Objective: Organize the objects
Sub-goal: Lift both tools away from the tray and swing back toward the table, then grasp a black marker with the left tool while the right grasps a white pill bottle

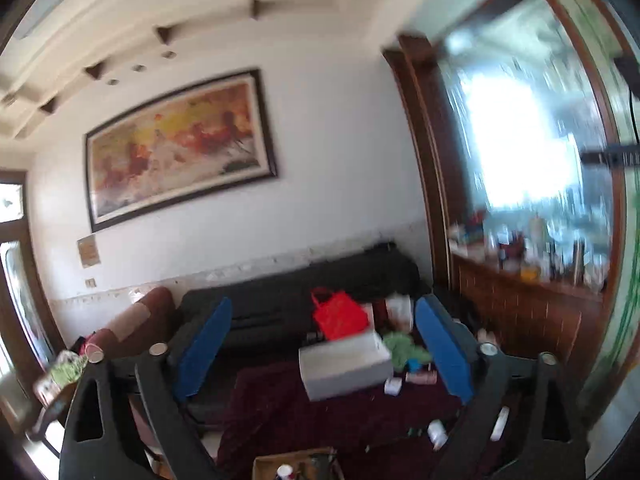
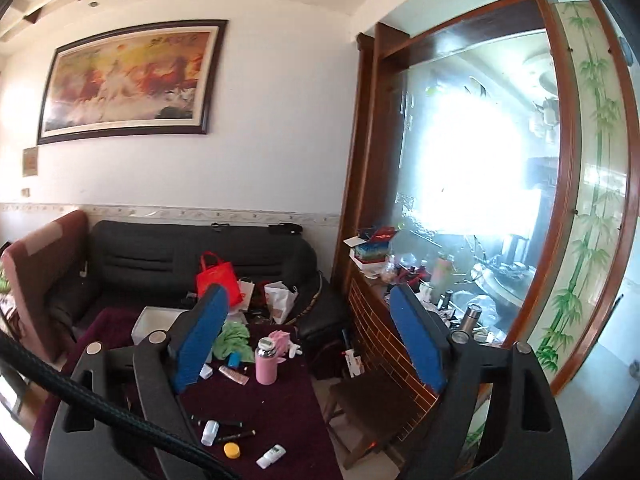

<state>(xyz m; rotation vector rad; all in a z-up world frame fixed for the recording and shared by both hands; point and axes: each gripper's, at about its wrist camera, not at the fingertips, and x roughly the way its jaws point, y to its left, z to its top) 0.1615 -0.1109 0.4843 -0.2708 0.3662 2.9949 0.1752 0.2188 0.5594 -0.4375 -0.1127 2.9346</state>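
Right wrist view: pink bottle (image 2: 266, 362) upright, below right gripper (image 2: 310, 336), nearer it.
Tongs: left gripper (image 1: 320, 352) and right both spread, empty.

I'm in a home living room: black sofa (image 2: 192, 256) ahead of the jaws, framed horse painting (image 2: 128, 80) above, cluttered maroon-covered bench (image 2: 260, 404) below.

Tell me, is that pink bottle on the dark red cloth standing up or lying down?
Standing up. The pink bottle rests on its base on the dark red cloth, silver cap on top.
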